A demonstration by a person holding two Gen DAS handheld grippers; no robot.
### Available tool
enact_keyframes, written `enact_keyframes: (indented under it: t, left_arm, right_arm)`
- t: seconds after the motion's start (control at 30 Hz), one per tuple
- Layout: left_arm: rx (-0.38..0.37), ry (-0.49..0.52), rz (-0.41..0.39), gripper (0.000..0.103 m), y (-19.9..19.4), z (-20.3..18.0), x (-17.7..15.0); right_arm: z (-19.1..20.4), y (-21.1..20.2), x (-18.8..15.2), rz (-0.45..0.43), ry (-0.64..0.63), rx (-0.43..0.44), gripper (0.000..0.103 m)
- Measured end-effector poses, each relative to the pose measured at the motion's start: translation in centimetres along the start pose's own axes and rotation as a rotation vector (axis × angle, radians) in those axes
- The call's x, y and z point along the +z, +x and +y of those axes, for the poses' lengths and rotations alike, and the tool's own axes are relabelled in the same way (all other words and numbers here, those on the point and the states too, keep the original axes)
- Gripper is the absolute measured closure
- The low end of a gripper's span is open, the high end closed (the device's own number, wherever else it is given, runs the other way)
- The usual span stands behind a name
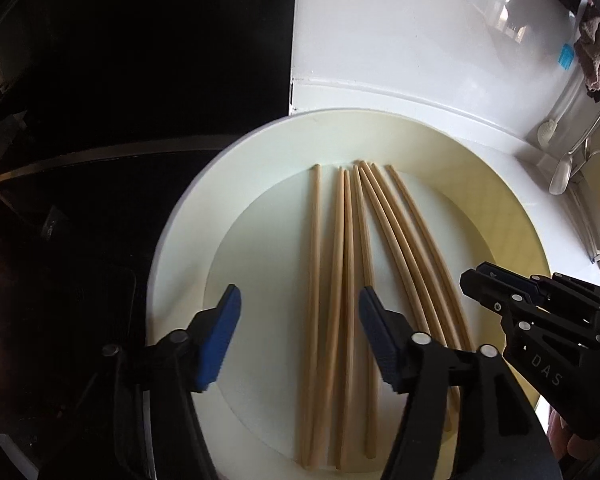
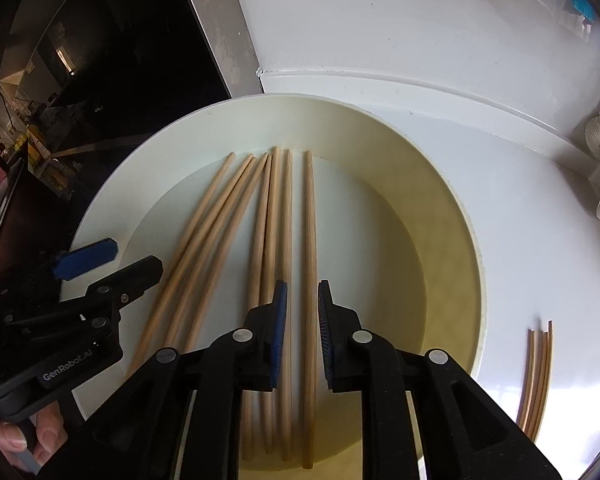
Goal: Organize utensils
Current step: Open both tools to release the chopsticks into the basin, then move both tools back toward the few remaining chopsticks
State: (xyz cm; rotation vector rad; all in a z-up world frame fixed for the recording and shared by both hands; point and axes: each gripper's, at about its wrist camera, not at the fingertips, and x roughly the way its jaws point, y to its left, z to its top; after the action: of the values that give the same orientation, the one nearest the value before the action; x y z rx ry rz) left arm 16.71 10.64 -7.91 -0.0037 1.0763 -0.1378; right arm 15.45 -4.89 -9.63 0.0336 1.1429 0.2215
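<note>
Several wooden chopsticks (image 1: 348,240) (image 2: 268,220) lie side by side in a round cream plate (image 1: 172,240) (image 2: 100,208) on a white counter. My left gripper (image 1: 300,300) hangs open over the plate's left half. Three of the chopsticks run below its gap, untouched by the blue pads (image 1: 220,336). My right gripper (image 2: 302,288) is over the right side with its jaws a little apart. The rightmost chopstick (image 2: 309,240) runs under the narrow gap, and the pads do not press it. Each gripper shows in the other's view, the right gripper (image 1: 476,276) and the left gripper (image 2: 128,256).
A small bundle of chopsticks (image 2: 538,376) lies on the counter right of the plate. A black glass surface (image 1: 100,80) borders the plate on the left. A brush (image 1: 548,128), a white spoon (image 1: 560,176) and a cloth (image 1: 596,60) are at the far right.
</note>
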Motion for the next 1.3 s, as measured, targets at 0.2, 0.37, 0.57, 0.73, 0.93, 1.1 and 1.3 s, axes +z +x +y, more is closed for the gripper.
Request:
enact_keyframes:
  t: [0.2, 0.37, 0.57, 0.73, 0.93, 1.1, 1.3]
  left_arm:
    - [0.022, -0.017, -0.043, 0.017, -2.0, 0.3, -0.4]
    - [0.032, -0.031, -0.043, 0.016, -3.5, 0.8, -1.3]
    - [0.039, -0.032, -0.064, 0.013, -5.9, 0.3, -2.7]
    - [0.036, -0.02, -0.088, 0.013, -7.4, -1.0, -3.3]
    - [0.034, -0.006, -0.111, 0.012, -9.1, -3.5, -4.3]
    - [0.031, 0.001, -0.111, 0.012, -9.9, -6.2, -5.2]
    - [0.021, 0.033, -0.108, 0.01, -10.6, -10.1, -6.3]
  right_arm:
    - [-0.1, -1.9, -1.0, -0.027, 0.002, 0.005, 0.073]
    - [0.0, -3.9, -2.6, -0.05, 0.008, 0.0, 0.062]
    - [-0.3, -6.6, -4.7, -0.08, 0.023, 0.011, 0.058]
    - [-1.1, -8.2, -6.1, -0.084, 0.035, 0.016, 0.057]
    - [-2.6, -10.1, -7.7, -0.105, 0.046, 0.019, 0.053]
    - [-4.8, -11.8, -9.2, -0.12, 0.068, 0.014, 0.05]
    - [-8.3, -13.8, -11.2, -0.134, 0.105, -0.006, 0.05]
